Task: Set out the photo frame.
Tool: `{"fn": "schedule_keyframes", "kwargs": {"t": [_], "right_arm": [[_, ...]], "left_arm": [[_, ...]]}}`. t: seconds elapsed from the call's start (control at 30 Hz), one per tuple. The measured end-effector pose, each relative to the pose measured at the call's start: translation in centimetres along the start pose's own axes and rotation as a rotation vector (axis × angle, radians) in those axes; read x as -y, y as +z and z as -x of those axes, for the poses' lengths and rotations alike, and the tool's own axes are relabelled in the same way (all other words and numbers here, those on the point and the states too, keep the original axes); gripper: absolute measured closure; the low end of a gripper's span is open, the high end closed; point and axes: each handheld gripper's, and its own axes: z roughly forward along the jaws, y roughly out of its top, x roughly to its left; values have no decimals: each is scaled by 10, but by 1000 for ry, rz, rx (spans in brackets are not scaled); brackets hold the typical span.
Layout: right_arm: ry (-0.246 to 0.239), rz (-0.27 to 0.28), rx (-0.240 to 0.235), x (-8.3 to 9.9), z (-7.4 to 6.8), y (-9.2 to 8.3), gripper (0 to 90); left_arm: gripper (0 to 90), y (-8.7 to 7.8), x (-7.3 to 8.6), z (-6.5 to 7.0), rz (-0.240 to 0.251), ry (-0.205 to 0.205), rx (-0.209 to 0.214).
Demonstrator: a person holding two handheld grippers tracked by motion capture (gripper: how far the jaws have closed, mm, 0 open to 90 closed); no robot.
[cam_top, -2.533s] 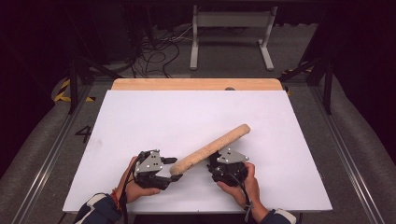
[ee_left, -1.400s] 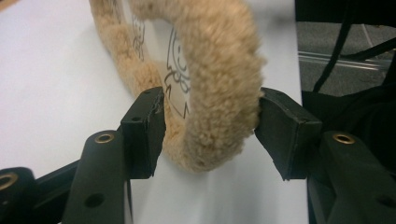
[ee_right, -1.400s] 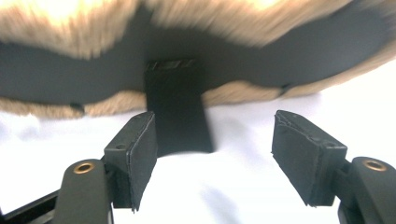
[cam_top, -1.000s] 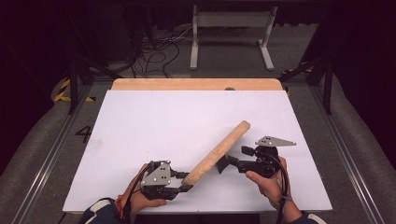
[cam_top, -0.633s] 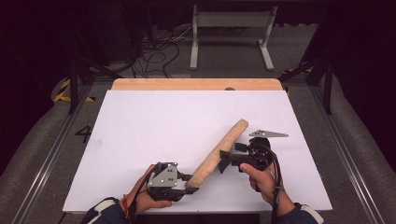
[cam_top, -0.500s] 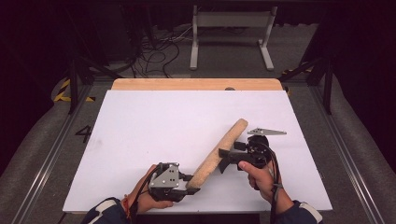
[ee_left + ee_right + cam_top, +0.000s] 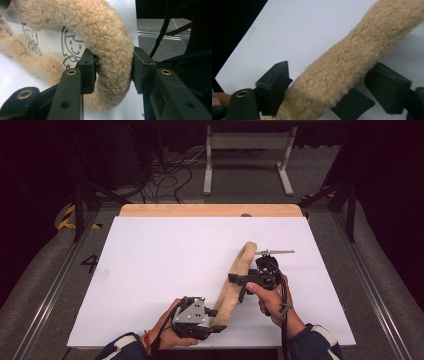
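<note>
Now we grip the long tan fleece tube (image 7: 235, 285), lying near-to-far across the white desk (image 7: 150, 265): left tongs (image 7: 113, 71) clamp its near end, right tongs (image 7: 337, 87) straddle its middle, jaws wide, not yet squeezing.

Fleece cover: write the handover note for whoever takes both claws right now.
Left claw: shut on the near end of the fleece cover, pads pressing its pile from both sides.
Right claw: jaws astride the cover's middle; gaps show beside the fleece, so grip unconfirmed.
Cover: a tan fleece loop with a printed lining, lying diagonally on the white table, far end curled up.
Done: both ends approached, near end held.
Left: probably close the right claw, then open or straighten the loop.
</note>
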Motion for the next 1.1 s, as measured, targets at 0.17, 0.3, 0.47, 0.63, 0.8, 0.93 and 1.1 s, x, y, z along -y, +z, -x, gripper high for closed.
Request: {"fn": "schedule_keyframes", "kwargs": {"t": [0.17,0.3,0.47,0.63,0.8,0.93,1.1], "right_arm": [[25,-67,26,-7,2,14,237],[6,-131,46,-15,-1,17,260],[-12,-168,45,-20,-2,17,299],[-32,-175,49,-22,-3,15,349],[-59,-194,75,-27,-7,13,457],[-112,-212,112,-35,-9,10,587],[-201,-267,130,-46,-14,13,634]], "left_arm": [[544,6,-3,0,4,-6,-3],[442,4,-2,1,-51,11,2],[343,-18,8,-1,-72,-7,-21],[303,-50,26,-12,-92,-78,-93],[269,-80,62,-20,-189,-161,-167],[279,-96,76,-24,-205,-217,-211],[279,-104,82,-26,-200,-239,-214]]}}
